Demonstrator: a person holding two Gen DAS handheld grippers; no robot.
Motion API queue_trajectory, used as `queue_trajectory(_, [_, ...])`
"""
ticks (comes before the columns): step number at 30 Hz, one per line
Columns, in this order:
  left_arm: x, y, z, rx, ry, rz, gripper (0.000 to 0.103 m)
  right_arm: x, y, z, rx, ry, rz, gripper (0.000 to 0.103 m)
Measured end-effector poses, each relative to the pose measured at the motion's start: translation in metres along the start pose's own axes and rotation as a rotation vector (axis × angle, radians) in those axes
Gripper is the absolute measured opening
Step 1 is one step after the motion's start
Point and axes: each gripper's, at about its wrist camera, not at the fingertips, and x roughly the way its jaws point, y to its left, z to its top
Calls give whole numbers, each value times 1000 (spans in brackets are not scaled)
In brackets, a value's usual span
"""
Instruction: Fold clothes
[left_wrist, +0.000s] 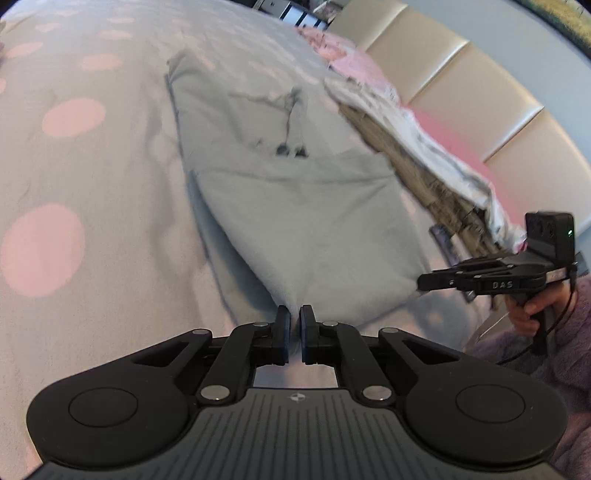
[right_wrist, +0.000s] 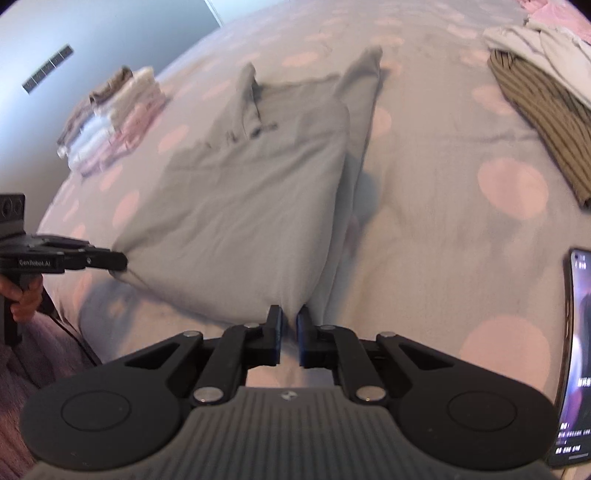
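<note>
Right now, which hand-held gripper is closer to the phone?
Right. The right hand-held gripper pinches the grey shirt near the phone; the left hand-held gripper grips the shirt's far corner.

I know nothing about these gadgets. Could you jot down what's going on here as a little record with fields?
Surface: bed with pink-spotted cover
Being folded: grey garment
Left gripper: pinching one near corner of it
Right gripper: pinching the other near corner
Folded stack: far left, right wrist view
Unfolded pile: striped brown garment, white clothes on top
Phone: near right, screen lit
</note>
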Motion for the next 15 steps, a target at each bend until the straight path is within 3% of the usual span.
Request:
queue_trajectory(7, [10,2,-4,10,41,30,4,12,-8,1,20,32,3,10])
queue_trajectory(9, [7,2,-4,9,38,41,9,9,-6,3,17,32,-9,15])
queue_trajectory(10, [4,1,-4,12,38,54,14,6,-5,3,13,29,-26,27])
queue_trajectory(11, [1,-1,-4,15,36,66,16,2,-4,4,3,21,-48,30])
queue_trajectory(15, [-11,-17,-4,99,6,144,29,-10,11,6,-114,-33,-139,31])
